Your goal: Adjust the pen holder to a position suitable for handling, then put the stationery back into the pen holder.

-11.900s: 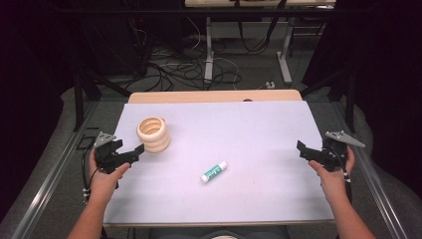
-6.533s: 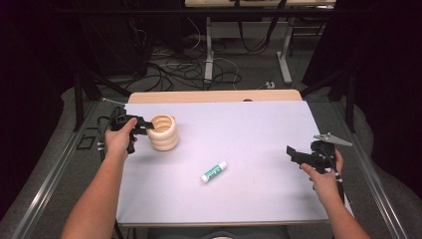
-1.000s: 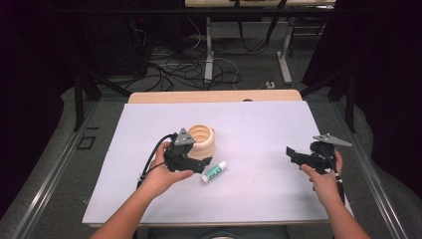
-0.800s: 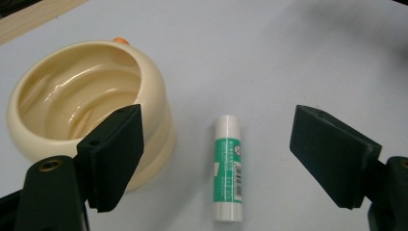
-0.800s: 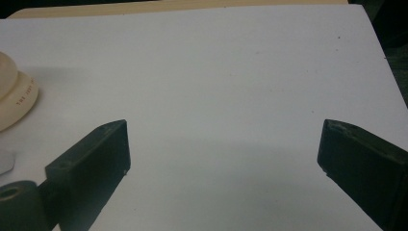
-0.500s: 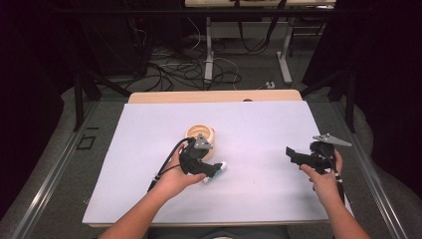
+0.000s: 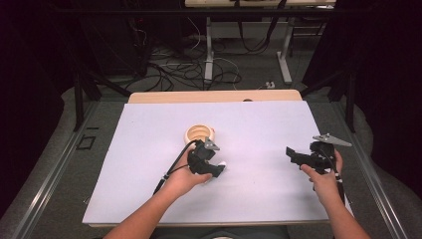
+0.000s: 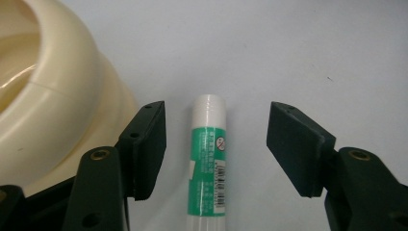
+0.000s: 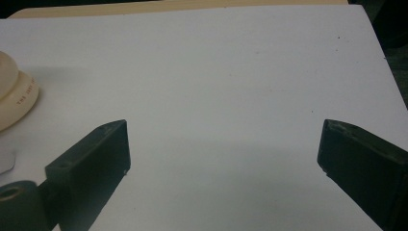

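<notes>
Left gripper (image 8: 216, 144) jaws apart, straddling a green-and-white glue stick (image 8: 209, 163) lying on the white surface (image 7: 149, 149) beside a cream ribbed bowl (image 8: 43, 96); grasp not yet made; right gripper (image 9: 223, 163) open, idle

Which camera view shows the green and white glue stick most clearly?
The left gripper view: the glue stick lies close up between the open jaws of the left gripper, its label visible. In the high view the hand and gripper cover it almost fully, leaving a white end.

glue stick (image 8: 209, 159) on table (image 7: 149, 124), just beside cream rings (image 8: 53, 106).
</notes>
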A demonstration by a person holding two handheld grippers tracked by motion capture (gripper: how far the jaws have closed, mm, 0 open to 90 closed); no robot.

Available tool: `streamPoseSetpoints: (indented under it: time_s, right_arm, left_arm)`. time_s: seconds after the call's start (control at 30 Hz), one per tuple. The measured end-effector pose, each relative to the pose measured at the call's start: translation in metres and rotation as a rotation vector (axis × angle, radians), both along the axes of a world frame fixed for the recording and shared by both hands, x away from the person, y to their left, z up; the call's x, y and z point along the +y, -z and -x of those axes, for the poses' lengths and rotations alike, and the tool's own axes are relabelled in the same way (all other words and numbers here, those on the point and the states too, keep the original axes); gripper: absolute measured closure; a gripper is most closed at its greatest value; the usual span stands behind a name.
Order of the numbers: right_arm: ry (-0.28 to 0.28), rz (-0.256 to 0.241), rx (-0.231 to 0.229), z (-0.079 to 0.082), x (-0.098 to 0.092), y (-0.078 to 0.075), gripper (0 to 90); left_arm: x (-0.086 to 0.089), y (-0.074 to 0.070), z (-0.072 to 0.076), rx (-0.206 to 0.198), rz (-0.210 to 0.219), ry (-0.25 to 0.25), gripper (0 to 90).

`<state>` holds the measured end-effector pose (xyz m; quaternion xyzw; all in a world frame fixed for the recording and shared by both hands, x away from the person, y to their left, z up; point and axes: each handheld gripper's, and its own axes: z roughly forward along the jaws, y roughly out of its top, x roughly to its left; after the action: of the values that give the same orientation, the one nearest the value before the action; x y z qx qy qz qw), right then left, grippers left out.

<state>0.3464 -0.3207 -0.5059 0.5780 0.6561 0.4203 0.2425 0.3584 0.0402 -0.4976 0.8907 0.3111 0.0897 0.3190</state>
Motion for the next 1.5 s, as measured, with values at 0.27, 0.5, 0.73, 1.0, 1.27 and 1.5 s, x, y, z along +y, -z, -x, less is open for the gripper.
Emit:
streamPoseSetpoints:
  time_s: [0.27,0.5,0.73,1.0,1.27,1.5]
  right_arm:
    - [0.003,-0.007,0.004,0.000,0.000,0.000,4.2]
    - [-0.004,0.001,-0.001,0.000,0.000,0.000,4.1]
    - [-0.004,0.001,0.002,0.000,0.000,0.001,4.3]
    - [-0.006,0.002,0.001,0.000,0.000,0.001,4.3]
    - [-0.006,0.002,0.002,0.000,-0.001,0.001,4.3]
    - [-0.007,0.002,0.004,0.000,-0.001,0.001,4.4]
  left_arm:
    - [-0.006,0.009,-0.004,0.013,-0.025,-0.021,41.0]
    - [-0.010,0.019,-0.005,0.024,-0.054,-0.022,43.2]
    - [-0.012,0.027,-0.007,0.045,-0.080,-0.033,43.4]
    - [-0.015,0.031,-0.008,0.050,-0.091,-0.041,45.7]
    - [-0.015,0.038,-0.011,0.064,-0.098,-0.046,51.2]
    - [-0.014,0.042,-0.013,0.086,-0.113,-0.052,57.2]
